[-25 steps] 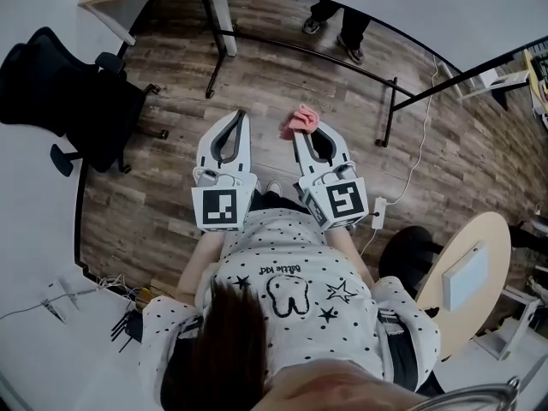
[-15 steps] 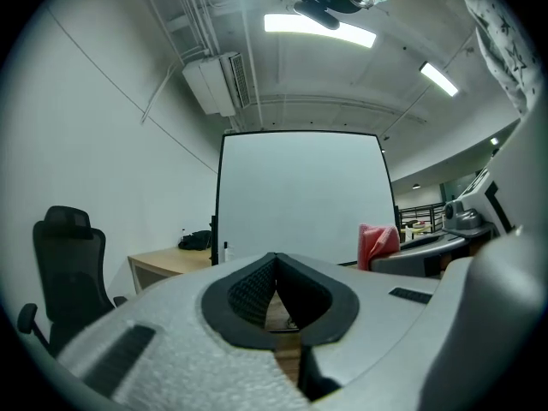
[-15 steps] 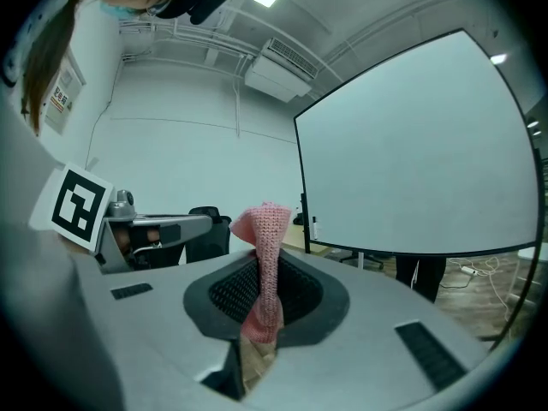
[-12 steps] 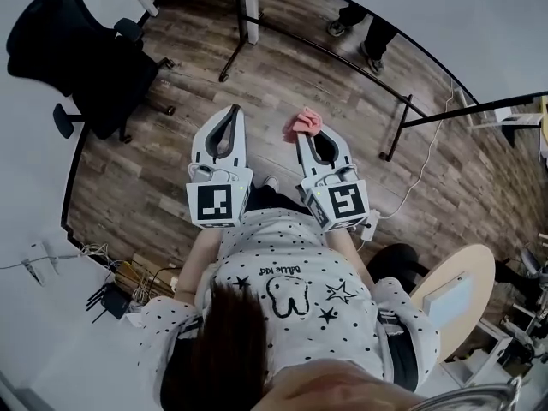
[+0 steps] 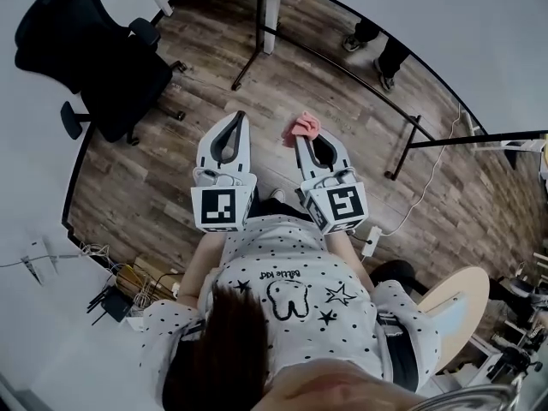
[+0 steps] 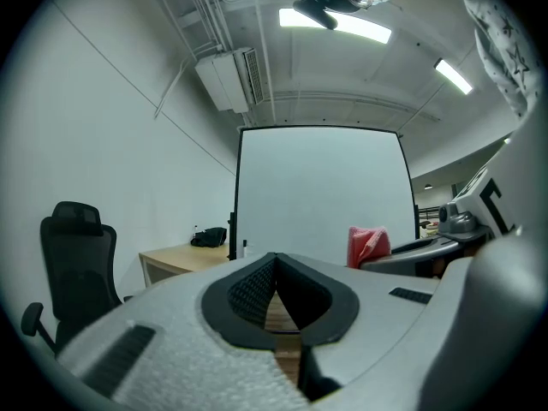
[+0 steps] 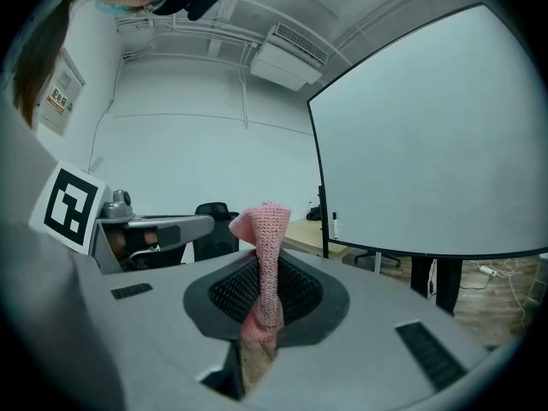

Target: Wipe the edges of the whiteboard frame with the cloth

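Note:
The whiteboard stands straight ahead in the left gripper view, a pale panel in a thin black frame on a black stand. It fills the right side of the right gripper view, and its face also shows in the head view. My right gripper is shut on a pink knitted cloth, which sticks up between the jaws and shows beside my left gripper. My left gripper is shut on nothing. Both are held side by side in front of my body, short of the board.
A black office chair stands to the left. A wooden desk sits left of the board. Another person's feet show beyond the stand. A round wooden table, a power strip and loose cables lie around me.
The floor, chair and whiteboard stand have shifted in the head view as I move. Both grippers keep the same pose, the cloth still held in the right one.

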Tool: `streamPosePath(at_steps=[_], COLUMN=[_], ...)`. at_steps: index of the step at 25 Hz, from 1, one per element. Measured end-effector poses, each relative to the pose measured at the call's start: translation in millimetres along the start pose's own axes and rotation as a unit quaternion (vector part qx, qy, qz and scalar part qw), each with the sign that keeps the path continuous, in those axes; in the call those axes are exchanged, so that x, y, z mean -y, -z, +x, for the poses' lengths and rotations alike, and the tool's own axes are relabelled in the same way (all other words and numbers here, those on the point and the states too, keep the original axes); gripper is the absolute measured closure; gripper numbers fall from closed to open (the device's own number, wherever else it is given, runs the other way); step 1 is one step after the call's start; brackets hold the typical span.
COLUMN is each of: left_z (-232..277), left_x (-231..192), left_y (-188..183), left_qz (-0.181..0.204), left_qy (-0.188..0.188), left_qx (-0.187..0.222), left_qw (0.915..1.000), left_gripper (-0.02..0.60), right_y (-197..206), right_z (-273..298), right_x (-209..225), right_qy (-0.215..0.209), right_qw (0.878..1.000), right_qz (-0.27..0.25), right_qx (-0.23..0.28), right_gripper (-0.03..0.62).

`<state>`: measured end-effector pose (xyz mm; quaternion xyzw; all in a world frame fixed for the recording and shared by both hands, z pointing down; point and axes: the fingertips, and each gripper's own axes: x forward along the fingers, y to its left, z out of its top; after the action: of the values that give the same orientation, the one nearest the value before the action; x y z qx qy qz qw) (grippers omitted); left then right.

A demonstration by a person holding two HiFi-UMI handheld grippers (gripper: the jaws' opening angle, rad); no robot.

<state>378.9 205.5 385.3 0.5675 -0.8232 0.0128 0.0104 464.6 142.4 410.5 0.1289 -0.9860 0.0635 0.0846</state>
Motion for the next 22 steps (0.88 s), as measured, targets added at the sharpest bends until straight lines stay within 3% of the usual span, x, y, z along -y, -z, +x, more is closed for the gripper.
streamPosePath(at_steps=[13,16,22], left_z=[43.7,47.6,60.7], left_x=[-125.4,-146.2,-180.8], left_y=[-14.7,-9.3,-3.1], left_qz=[-0.018,-0.005,-0.023], left_qy=[0.004,0.009,-0.012], left_qx=[0.005,0.009,-0.004], left_qw=[0.9998,0.9999,0.9997], left_gripper=[0.566,0.566,0.566], right_y=[-31.3,-31.4,-30.0], right_z=[134.9,156.8,193.8], right_x=[-53.7,-64.0,-69.8], right_qy=[-0.008,-0.01,-0.019], right_qw=[1.0,1.0,0.999], right_qz=[-0.024,-0.025,-0.042], right_qx=[0.008,0.003,-0.011], right_gripper=[0.56,0.56,0.56])
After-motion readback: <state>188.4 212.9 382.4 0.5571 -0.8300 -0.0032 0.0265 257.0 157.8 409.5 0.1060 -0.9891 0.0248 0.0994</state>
